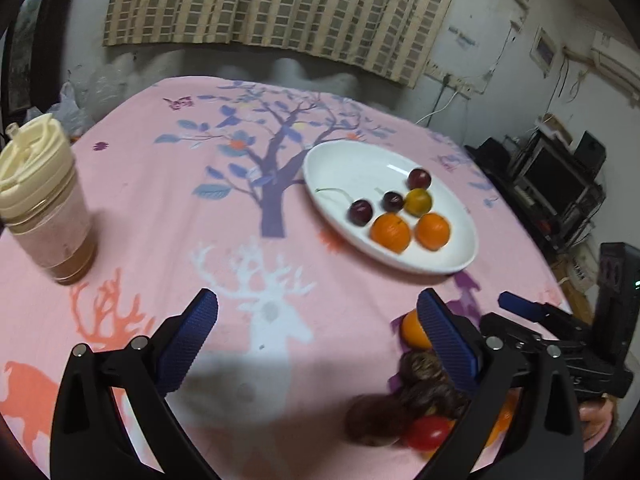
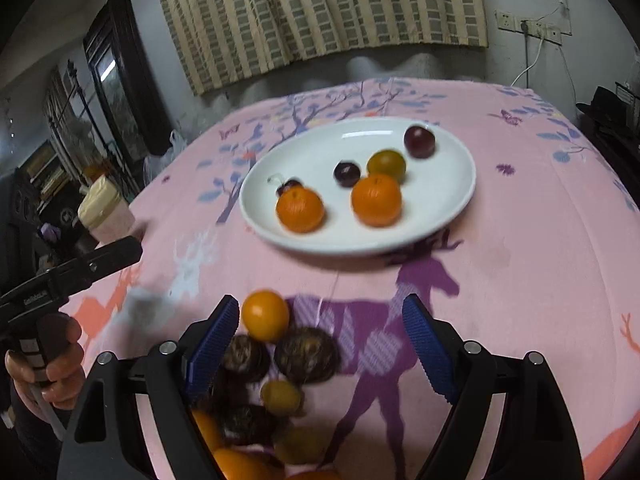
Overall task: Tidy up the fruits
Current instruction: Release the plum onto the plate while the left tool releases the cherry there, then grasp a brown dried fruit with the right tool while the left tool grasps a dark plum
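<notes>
A white oval plate (image 1: 352,168) (image 2: 440,208) on the pink tablecloth holds two oranges (image 1: 390,232) (image 2: 376,200), dark cherries (image 1: 360,212) (image 2: 419,142) and a yellow-green fruit (image 1: 418,202) (image 2: 386,166). A loose pile (image 2: 280,380) of oranges, dark brown round fruits, a yellow-green fruit and a red tomato (image 1: 428,432) lies on the cloth near the front. My left gripper (image 1: 316,340) is open and empty, with the pile by its right finger. My right gripper (image 2: 320,344) is open and empty, low over the pile, which sits by its left finger.
A lidded cup (image 1: 44,200) (image 2: 106,208) with brown drink stands at the table's left. The right gripper's body (image 1: 580,344) shows in the left wrist view; the left gripper's handle and hand (image 2: 52,292) show in the right wrist view. Shelves and cables stand beyond the table.
</notes>
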The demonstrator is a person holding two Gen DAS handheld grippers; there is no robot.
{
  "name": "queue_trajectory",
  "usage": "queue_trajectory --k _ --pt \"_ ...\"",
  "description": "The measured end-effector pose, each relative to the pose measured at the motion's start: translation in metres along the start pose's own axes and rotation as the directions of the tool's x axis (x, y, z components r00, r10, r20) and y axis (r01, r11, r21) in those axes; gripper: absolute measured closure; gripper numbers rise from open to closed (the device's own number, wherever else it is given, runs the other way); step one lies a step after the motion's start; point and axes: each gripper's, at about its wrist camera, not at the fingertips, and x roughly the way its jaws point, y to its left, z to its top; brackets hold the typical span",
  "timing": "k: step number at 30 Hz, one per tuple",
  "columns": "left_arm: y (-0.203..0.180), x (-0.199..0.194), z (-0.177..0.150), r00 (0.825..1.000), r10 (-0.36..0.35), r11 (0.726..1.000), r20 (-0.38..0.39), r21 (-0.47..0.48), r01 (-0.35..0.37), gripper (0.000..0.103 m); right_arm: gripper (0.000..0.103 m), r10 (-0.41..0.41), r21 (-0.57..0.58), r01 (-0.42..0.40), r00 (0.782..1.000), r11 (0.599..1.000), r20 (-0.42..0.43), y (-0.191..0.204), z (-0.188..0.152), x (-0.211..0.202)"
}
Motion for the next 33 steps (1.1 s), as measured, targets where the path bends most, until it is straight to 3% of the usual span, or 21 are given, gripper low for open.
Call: queue_trajectory --k 3,5,7,8,13,20,28,33 --pt "0.007 -0.007 -0.001 1.0 0.014 1.0 0.012 -0.008 -0.014 0.005 0.02 -0.018 -0.024 0.017 1.0 1.0 -0.006 0.006 -0.005 -0.001" --pt "0.011 -0.007 0.0 1.0 0.015 0.999 0.007 -0.029 -0.015 0.005 0.032 -0.051 -0.05 0.049 0.998 0.998 -0.025 0.008 -0.006 0.002" --pt "0.014 -0.006 -0.001 1.0 0.016 0.999 -0.004 -0.038 -0.016 0.005 0.052 -0.066 -0.054 0.062 0.995 0.997 -0.071 0.008 -0.008 0.01" --pt "0.015 -0.005 -0.002 1.0 0.01 0.999 -0.013 -0.043 -0.011 0.005 0.055 -0.06 -0.05 0.055 0.993 0.997 -0.097 0.005 -0.008 0.016" --pt "0.01 -0.009 -0.003 0.999 -0.039 0.999 -0.018 -0.039 0.038 0.005 0.055 -0.072 -0.093 0.06 0.988 0.994 -0.133 0.012 -0.014 0.023" --pt "-0.001 -0.012 -0.004 1.0 0.009 1.0 0.001 0.016 -0.009 0.005 0.056 -0.108 -0.151 0.084 0.982 0.985 -0.155 0.023 -0.018 0.031" --pt "0.005 -0.015 0.0 1.0 0.007 1.0 -0.015 0.019 -0.007 0.005 0.061 -0.132 -0.153 0.106 0.977 0.983 -0.168 0.027 -0.019 0.035" --pt "0.0 -0.024 -0.006 0.989 -0.124 0.97 -0.078 0.202 0.138 0.005 0.061 -0.09 -0.036 0.086 0.988 0.996 -0.128 0.009 -0.012 0.021"
